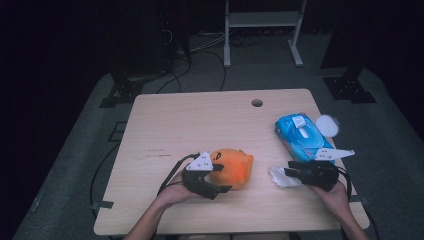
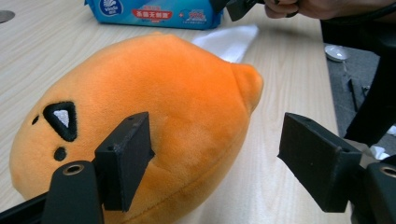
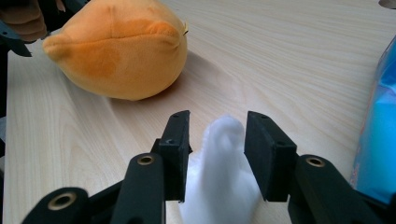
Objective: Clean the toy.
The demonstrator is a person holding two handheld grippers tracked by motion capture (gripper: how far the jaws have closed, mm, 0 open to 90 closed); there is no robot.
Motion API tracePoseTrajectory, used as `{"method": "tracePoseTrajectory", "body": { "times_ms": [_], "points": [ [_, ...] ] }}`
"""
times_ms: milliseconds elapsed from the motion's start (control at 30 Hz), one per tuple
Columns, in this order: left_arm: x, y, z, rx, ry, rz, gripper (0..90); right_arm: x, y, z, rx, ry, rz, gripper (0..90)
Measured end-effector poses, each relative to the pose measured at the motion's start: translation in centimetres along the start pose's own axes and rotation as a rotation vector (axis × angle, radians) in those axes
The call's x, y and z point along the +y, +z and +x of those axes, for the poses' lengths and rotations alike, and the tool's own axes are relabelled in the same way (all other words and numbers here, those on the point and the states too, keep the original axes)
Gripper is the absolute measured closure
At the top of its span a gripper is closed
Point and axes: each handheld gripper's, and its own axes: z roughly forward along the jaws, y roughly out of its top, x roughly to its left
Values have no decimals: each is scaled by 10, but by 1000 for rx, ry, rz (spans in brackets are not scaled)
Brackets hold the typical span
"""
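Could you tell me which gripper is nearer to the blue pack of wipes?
The right gripper. It sits just in front of the pack of wipes, jaws around a white wipe. The left gripper is farther away, beside the orange plush toy.

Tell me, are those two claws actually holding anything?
Neither grips. The left gripper straddles the orange plush toy; the right gripper stands open around a white wipe.

Black two-jaw grippers, grey plates, cables
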Motion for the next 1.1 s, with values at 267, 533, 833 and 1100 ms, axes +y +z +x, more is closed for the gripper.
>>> {"method": "tracePoseTrajectory", "body": {
  "times_ms": [267, 533, 833, 1100],
  "points": [
    [9, -18, -1, -4, 0, -62, 226, -1, -4, 1, -9, 2, -22, 537],
    [4, -39, 10, 77, -29, -93, 197, 1, -7, 6, -25, -8, -30, 505],
    [-18, -53, 26, 148, -82, -86, 191, 1, -5, 5, -31, -10, -31, 486],
    [-33, -62, 33, 199, -111, -78, 185, 3, -1, 7, -29, -20, -23, 471]
  ]
}}
